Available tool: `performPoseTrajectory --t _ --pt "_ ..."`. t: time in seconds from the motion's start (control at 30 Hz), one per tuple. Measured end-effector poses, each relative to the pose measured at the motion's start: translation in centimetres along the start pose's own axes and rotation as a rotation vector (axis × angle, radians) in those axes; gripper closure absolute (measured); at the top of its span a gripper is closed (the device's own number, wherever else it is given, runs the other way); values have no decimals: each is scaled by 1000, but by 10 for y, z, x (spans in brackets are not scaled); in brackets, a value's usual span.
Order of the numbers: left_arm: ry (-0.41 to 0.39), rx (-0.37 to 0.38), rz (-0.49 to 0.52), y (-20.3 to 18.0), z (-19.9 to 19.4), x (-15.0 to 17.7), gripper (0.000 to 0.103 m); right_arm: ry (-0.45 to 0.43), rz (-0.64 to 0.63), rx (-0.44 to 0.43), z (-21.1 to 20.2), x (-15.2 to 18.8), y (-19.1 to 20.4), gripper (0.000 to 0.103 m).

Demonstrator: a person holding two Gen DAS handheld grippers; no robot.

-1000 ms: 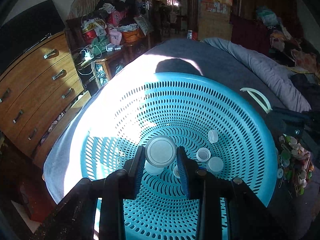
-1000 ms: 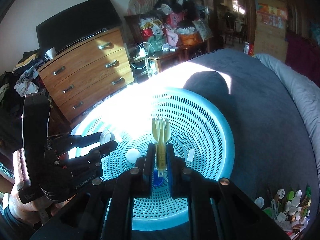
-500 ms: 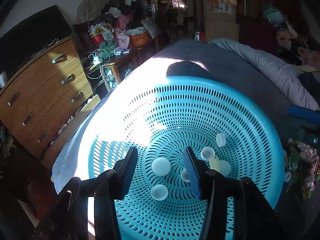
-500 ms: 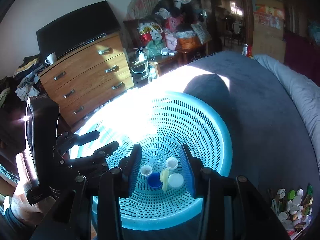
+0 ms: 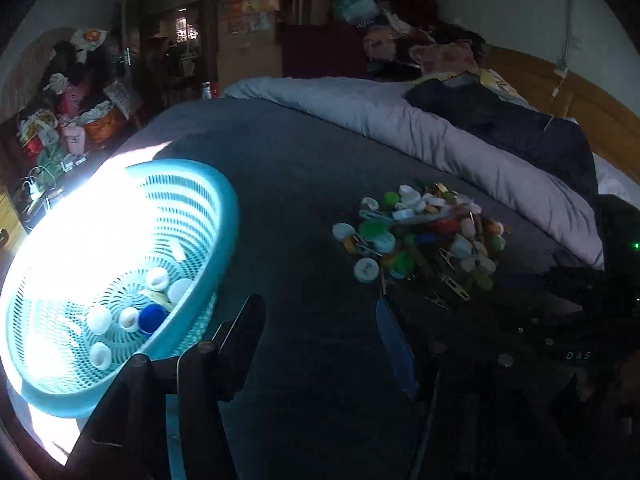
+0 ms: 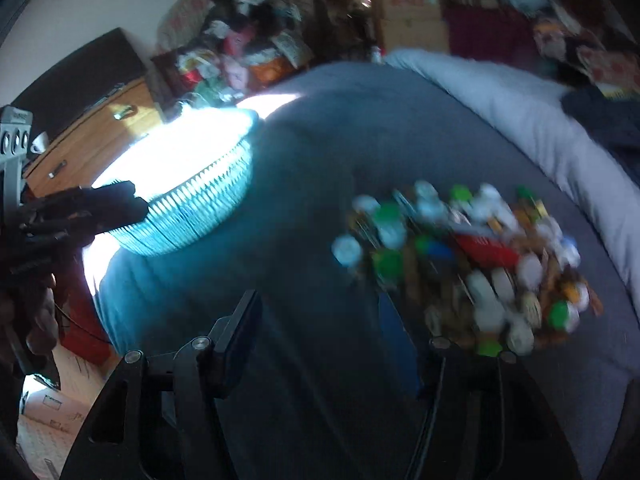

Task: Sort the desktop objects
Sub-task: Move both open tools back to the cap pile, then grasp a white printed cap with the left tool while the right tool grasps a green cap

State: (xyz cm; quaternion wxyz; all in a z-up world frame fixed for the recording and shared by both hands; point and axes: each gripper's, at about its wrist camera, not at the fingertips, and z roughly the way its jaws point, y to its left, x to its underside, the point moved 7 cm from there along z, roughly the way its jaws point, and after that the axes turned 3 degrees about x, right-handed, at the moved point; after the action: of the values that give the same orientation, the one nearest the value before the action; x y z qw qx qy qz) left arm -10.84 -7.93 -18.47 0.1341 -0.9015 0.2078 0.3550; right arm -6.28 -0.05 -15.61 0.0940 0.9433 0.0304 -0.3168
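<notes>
A turquoise perforated basket [image 5: 200, 200] sits at the left on the dark grey bedspread. It holds several white caps [image 5: 98, 318], a blue cap [image 5: 152, 318] and a pale yellow fork [image 5: 156, 296]. A mixed pile of caps and clips [image 5: 420, 236] lies to the right. My left gripper [image 5: 320, 340] hangs over the bare bedspread between basket and pile, its jaws opening with nothing between them. My right gripper [image 6: 320, 336] hovers just left of the blurred pile [image 6: 460, 264], its jaws also opening and empty. The basket [image 6: 192, 200] is at its left.
A rolled grey duvet [image 5: 440, 140] runs along the far side of the bed. A wooden dresser [image 6: 92, 140] and cluttered shelves stand beyond the basket. In the right wrist view the other gripper [image 6: 132, 202] and a hand [image 6: 36, 320] show at the left edge.
The left gripper let go of a white cap and the right let go of the yellow fork into the basket. Both then opened and swung right toward the pile.
</notes>
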Motion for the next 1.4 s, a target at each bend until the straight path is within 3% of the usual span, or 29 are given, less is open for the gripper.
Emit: performPoseTrajectory --t 0.17,0.47,0.73,0.8,0.83,0.93,1.03,1.4 --pt "73 82 -56 -12 77 4 44 50 164 55 -20 61 -74 43" --pt "161 53 -145 -13 168 -4 44 52 239 46 -19 74 -96 43" --pt "144 -29 -149 -14 177 -9 44 55 249 18 -6 71 -102 43" --pt "139 -30 -133 -18 174 -8 51 50 253 12 -6 70 -102 43" --pt "140 -8 -145 -19 173 -7 61 47 255 12 -7 70 -102 43" --pt "128 0 -191 -8 169 -7 70 54 260 9 -4 74 -102 43" --pt "124 -34 -232 2 165 -3 71 60 271 5 -4 78 -104 43" --pt "124 -44 -198 0 166 -1 68 57 290 -3 -1 83 -114 43"
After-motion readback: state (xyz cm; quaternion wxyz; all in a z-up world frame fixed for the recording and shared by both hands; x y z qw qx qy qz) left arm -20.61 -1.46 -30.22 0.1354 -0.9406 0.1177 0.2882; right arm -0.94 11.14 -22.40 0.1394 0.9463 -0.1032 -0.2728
